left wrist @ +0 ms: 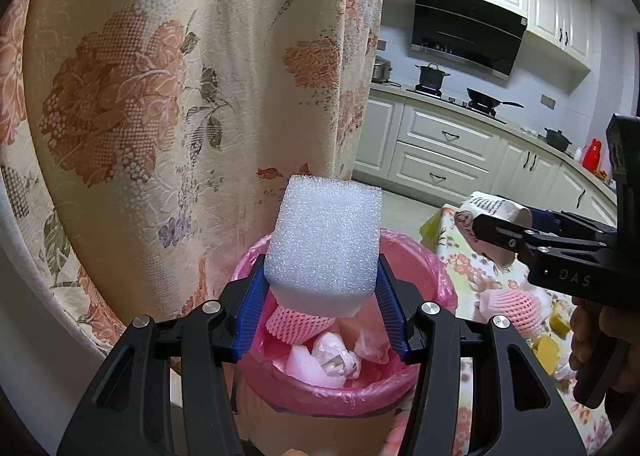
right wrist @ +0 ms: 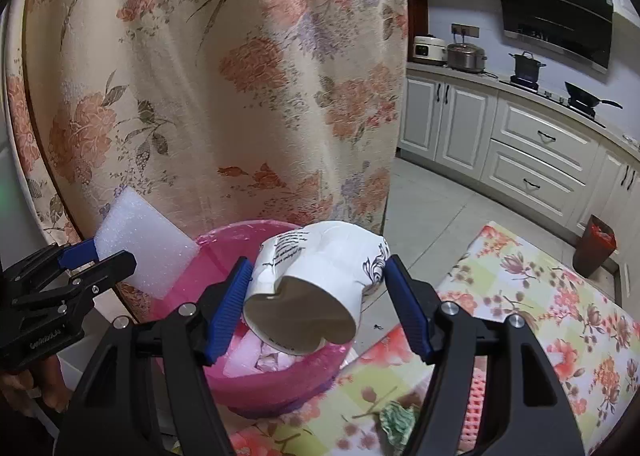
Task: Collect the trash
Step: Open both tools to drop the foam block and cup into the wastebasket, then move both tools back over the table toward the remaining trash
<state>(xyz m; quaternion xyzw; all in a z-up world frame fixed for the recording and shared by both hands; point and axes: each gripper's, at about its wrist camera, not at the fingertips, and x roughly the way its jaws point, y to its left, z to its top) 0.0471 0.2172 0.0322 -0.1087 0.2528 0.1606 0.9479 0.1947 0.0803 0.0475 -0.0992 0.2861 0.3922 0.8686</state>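
My left hand-held gripper (left wrist: 322, 292) clamps the foam block (left wrist: 324, 240) directly above the pink-lined bin (left wrist: 436, 276), nearer than my right hand-held gripper (right wrist: 318, 310), which grips the crushed paper cup (right wrist: 316, 284).

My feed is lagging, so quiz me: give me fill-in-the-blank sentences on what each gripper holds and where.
The left gripper clamps a white ____ block.
The right gripper holds a crumpled white paper ____.
Both hover over a bin lined with a ____ plastic bag.

Missing: foam; cup; pink
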